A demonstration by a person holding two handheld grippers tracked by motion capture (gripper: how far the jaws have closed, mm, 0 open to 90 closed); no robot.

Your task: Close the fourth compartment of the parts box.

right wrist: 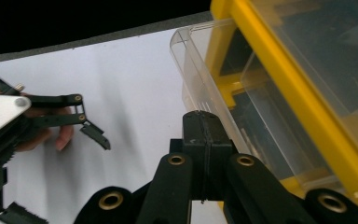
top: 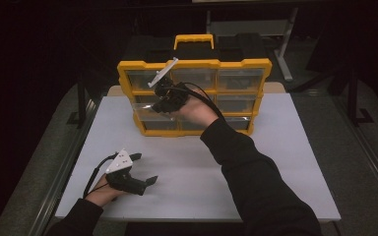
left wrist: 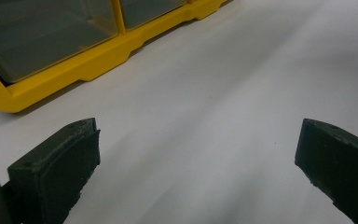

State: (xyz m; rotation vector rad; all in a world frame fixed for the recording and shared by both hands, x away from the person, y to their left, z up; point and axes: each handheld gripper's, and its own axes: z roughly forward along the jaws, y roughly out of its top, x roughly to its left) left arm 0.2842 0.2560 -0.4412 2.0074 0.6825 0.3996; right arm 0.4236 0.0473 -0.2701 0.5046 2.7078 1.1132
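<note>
A yellow organizer case (top: 195,64) with several clear drawers stands upright at the far side of the white table (top: 275,162). One clear drawer (top: 144,110) in its left column sticks partly out of the frame. My right gripper (top: 161,102) is at that drawer's front; in the right gripper view its jaws (right wrist: 201,116) are pressed together on the front edge of the clear drawer (right wrist: 200,60). My left gripper (top: 145,168) rests near the table's front left, held in a hand, jaws wide apart with nothing between them (left wrist: 198,149).
The organizer's yellow base (left wrist: 74,65) lies ahead and to the left of my left gripper. A yellow carry handle (top: 193,40) tops the case. A dark sleeve (top: 256,177) crosses the table's middle. Dark floor and table legs surround the tabletop.
</note>
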